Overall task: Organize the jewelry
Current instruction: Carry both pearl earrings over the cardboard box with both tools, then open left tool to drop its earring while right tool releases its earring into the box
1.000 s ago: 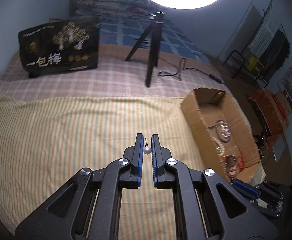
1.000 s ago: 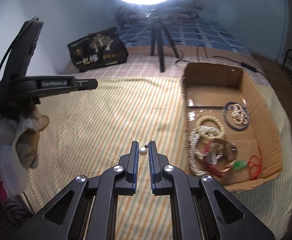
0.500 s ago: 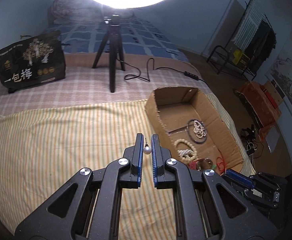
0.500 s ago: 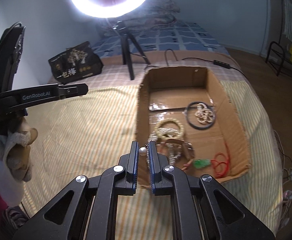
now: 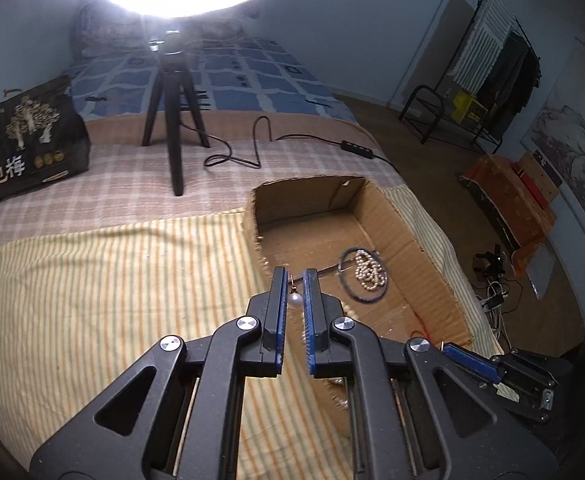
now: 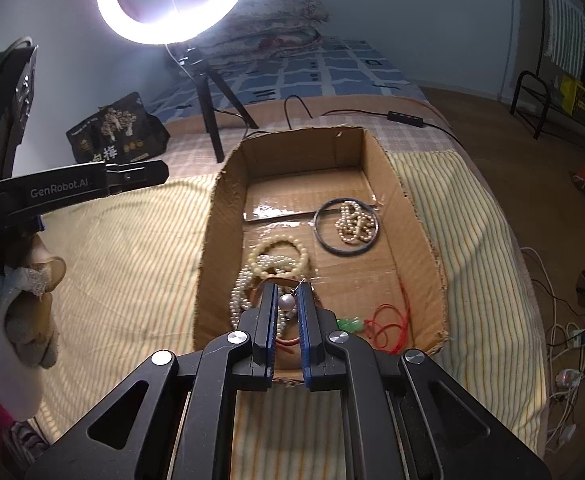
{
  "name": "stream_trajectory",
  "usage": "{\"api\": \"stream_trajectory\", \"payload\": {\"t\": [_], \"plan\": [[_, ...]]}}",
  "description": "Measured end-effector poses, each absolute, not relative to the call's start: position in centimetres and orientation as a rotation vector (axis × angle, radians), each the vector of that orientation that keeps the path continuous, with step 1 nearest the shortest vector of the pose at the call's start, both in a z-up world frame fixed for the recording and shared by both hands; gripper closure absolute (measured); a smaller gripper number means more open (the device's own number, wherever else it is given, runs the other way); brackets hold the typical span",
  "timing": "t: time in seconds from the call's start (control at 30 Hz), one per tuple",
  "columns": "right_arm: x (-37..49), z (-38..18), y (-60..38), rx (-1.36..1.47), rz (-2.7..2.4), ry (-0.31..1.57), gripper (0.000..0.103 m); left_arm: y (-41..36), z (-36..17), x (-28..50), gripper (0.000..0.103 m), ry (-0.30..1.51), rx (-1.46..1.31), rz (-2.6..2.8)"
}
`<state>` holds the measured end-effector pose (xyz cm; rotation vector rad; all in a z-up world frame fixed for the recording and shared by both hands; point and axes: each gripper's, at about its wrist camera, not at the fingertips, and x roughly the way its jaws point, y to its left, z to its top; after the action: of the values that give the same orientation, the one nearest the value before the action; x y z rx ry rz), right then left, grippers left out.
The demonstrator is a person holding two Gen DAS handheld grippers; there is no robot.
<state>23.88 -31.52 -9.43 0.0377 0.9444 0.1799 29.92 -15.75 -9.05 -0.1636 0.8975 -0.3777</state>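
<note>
The left claw (image 5: pixel 295 292) pinches a pearl earring (image 5: pixel 295 299), and the right claw (image 6: pixel 287 300) pinches its own pearl earring (image 6: pixel 286 302). Both hang over the cardboard box (image 6: pixel 420 216) on the bed (image 6: pixel 124 264). To do it well, each claw should go low over a bare spot, then let go softly. Each earring's long way runs up, thin hook (image 5: pixel 292 279) on top, pearl below.

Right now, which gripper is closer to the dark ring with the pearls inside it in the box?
Probably the right gripper, poised over the cardboard box's near end, the dark ring just ahead. The left gripper sits at the box's left wall, farther off.
</note>
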Motion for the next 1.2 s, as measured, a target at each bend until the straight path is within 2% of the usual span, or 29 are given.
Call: {"api": "stream_trajectory", "payload": {"t": [0.57, 1.2], "plan": [[25.2, -10.6, -33.7, 0.028, 0.150, 0.963, 0.095, -19.8, -10.5, 31.8, 0.097, 0.891, -0.116, -0.374], [25.8, -11.2, -33.8, 0.033, 0.151, 0.970, 0.095, -20.5, -10.2, 32.2, 0.097, 0.866, -0.111, -0.389]]}}
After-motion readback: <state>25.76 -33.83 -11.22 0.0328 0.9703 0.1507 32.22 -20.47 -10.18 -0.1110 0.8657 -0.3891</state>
